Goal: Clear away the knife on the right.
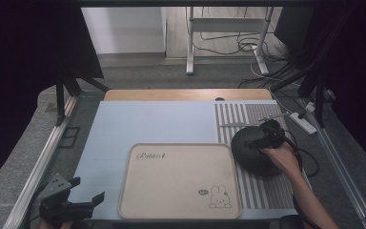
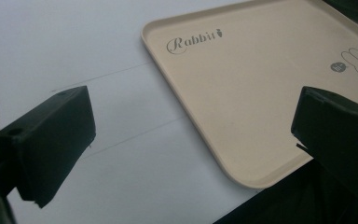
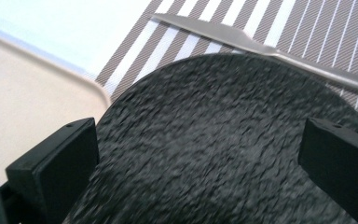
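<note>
The right gripper [image 1: 267,136] hovers directly over the black round plate [image 1: 257,151], which lies on the striped placemat [image 1: 267,191] toward the right edge of the table [image 1: 147,124], just beside the right rim of the beige tray [image 1: 128,191]. In the right gripper view the jaws stand well apart with the plate's [image 3: 214,140] surface spreading between and below them, so the plate lies straight ahead and under this gripper; nothing is clamped, and whether a jaw touches the plate cannot be told. The plate is round, so it offers no long axis; any grasp would have to take it at the rim, and my judgement is that the near rim or the rim facing the tray [image 3: 28,102] is the likely place. The plate looks matte black with a rough, pebbled texture, shallow and low, which suggests a thin edge that may be awkward to pinch. Just beyond its far rim lies a metal knife [image 3: 270,49], its long axis running roughly along the table's far edge, close to the plate; in the right gripper view their edges seem to meet, though contact cannot be told. The left gripper [image 1: 83,193] rests off the table's near left corner, jaws apart and empty, well apart from the plate; its own view looks across the pale blue mat [image 2: 98,46] to the tray's [image 2: 242,93] near corner, printed with "Rabbit" and a small rabbit drawing. The right hand [image 1: 281,157] is clearly the nearer one. The tray stands empty at the table's near edge.
</note>
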`<state>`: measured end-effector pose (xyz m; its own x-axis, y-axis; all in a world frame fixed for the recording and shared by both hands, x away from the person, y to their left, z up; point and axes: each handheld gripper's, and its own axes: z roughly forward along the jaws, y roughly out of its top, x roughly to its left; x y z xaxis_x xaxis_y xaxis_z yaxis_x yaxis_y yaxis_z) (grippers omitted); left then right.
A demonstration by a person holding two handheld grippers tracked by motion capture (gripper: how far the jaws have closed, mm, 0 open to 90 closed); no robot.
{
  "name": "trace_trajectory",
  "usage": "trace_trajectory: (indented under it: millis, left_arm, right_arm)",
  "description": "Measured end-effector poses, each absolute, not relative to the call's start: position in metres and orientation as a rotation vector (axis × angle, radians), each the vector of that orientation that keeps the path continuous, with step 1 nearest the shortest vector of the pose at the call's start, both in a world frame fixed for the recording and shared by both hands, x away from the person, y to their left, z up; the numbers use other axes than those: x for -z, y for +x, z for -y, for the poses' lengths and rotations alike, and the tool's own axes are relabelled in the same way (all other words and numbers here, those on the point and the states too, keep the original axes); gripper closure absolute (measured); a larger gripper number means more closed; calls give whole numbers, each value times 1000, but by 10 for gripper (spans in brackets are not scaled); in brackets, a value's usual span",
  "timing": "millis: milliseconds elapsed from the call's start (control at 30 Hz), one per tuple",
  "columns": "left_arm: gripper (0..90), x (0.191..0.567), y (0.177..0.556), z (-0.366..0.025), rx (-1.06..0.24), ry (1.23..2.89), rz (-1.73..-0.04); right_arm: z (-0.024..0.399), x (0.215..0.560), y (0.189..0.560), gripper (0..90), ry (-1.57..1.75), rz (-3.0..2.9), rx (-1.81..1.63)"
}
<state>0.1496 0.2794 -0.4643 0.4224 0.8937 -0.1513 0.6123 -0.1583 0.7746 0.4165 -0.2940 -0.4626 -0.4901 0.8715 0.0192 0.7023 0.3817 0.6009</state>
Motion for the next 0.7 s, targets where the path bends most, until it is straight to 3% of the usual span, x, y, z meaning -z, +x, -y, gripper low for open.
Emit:
trace_trajectory:
  millis: [700]
  left_arm:
    - [0,464,149,-280,-437,1866,-1284]
  right_arm:
    - [291,470,474,0,1415,-2318,-705]
